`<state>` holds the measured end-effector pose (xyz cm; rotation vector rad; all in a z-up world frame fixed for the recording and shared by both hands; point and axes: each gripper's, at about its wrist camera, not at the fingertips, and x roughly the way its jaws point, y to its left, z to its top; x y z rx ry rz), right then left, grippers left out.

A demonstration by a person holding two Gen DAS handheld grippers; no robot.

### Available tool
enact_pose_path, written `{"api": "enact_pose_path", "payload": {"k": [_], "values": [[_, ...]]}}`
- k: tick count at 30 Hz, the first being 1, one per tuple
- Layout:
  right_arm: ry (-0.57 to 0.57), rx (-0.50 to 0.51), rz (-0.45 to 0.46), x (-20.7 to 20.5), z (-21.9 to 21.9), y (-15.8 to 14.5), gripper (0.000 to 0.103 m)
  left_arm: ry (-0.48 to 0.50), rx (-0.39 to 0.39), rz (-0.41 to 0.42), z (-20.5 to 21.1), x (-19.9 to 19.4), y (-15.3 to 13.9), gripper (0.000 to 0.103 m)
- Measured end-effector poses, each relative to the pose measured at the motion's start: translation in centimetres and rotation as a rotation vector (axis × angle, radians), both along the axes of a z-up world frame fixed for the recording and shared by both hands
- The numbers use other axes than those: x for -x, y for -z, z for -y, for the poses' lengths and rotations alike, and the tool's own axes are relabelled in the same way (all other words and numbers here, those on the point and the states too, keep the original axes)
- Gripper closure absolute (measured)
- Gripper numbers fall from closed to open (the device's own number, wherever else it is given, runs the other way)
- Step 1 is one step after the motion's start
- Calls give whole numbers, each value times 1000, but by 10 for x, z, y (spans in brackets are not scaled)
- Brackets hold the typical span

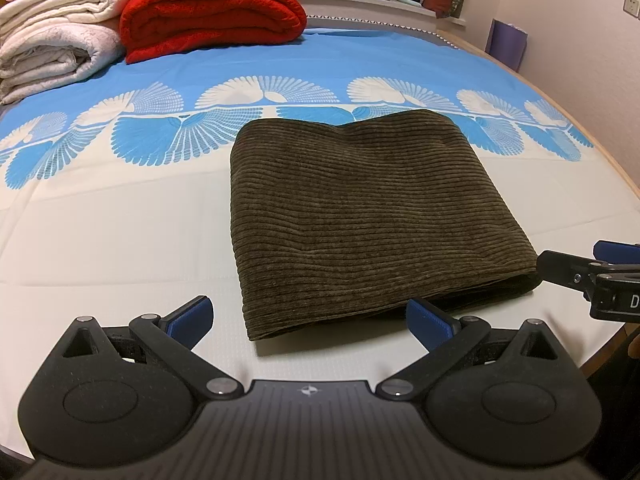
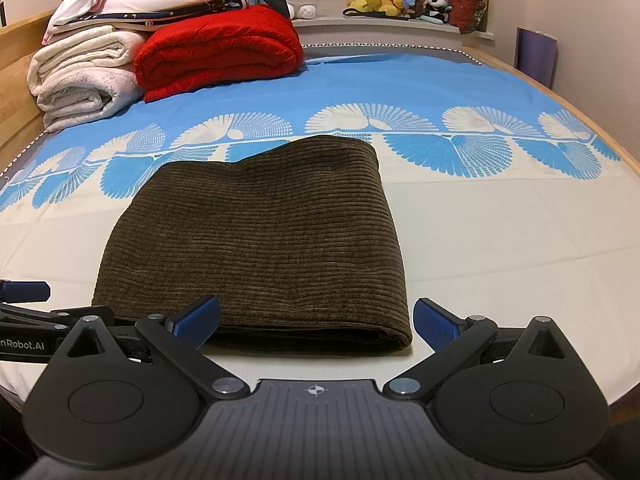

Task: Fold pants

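1. While both sit apart at the near edge, the left hand-held gripper [image 1: 308, 320] and right hand-held gripper [image 2: 316, 320] are spread wide, holding nothing.
2. The folded dark olive corduroy pants [image 1: 372, 216] lie flat on the bed with its blue and white fan-print sheet [image 1: 120, 220].

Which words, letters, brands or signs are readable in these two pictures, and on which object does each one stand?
"nRobot.AI": white print on the left gripper body, in the right wrist view; its start is cut off by the picture edge.
"D": one white letter on the right gripper body, in the left wrist view; the rest is cut off.
Compass-like mark, no letters: on each gripper's base plate.
Nothing readable on the pants or the bed.
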<state>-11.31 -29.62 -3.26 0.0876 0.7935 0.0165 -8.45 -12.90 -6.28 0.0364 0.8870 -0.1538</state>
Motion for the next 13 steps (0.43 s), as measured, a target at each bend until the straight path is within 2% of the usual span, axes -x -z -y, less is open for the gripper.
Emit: {"api": "enact_pose_path", "payload": {"k": [13], "values": [[-1,0,0,0,1,0,1,14,1,5,0,1,-1,0]]}}
